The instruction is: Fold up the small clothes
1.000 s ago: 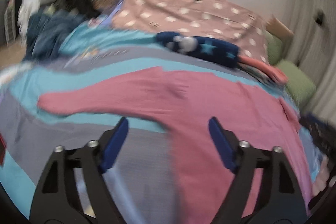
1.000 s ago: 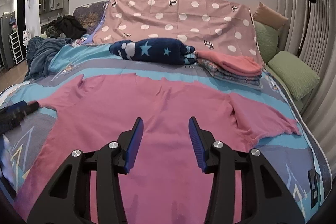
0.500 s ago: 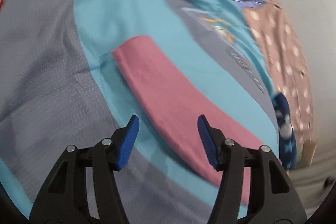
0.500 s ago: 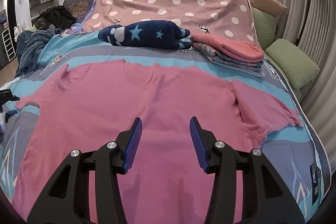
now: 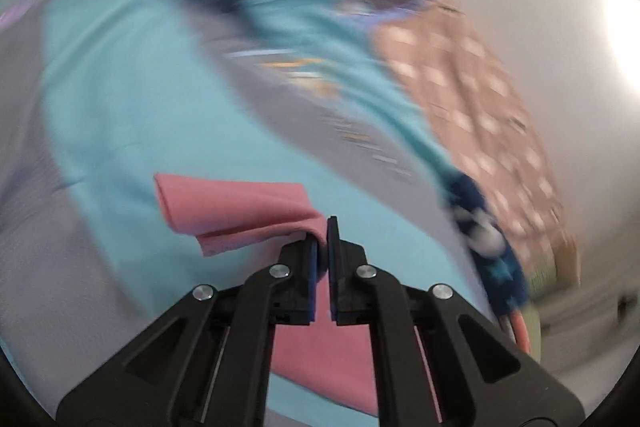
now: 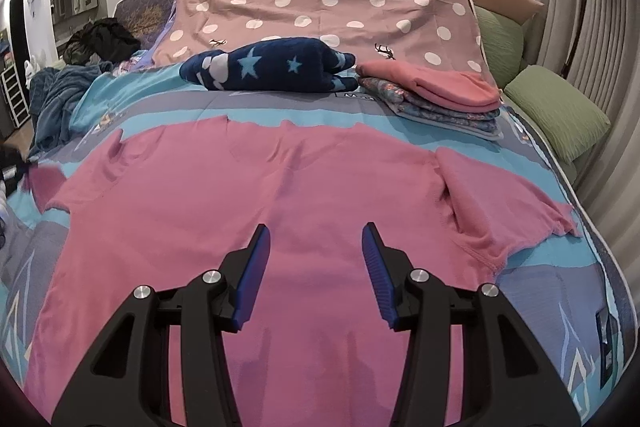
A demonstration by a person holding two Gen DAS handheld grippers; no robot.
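Pink shirt (image 6: pixel 256 195) spread flat on bed (image 6: pixel 560 267), front of navy star blanket (image 6: pixel 272 69) and folded stack (image 6: pixel 436 93). Left tongs (image 5: pixel 322 229) clenched on shirt's sleeve (image 5: pixel 236 211), fabric doubled over beyond tips. Right tongs (image 6: pixel 316 247) released, hovering over shirt body, nothing between blue pads (image 6: pixel 254 271).

pink shirt (image 6: pixel 248 211), star-patterned navy blanket (image 6: pixel 272 69)

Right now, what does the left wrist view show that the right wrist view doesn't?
Left wrist only: the left claw shut on the pink shirt's sleeve, which is folded over.
Right wrist only: the open right claw, the whole shirt body spread flat, and the folded stack.
Both: the shirt, the navy star blanket, and the bedspread.
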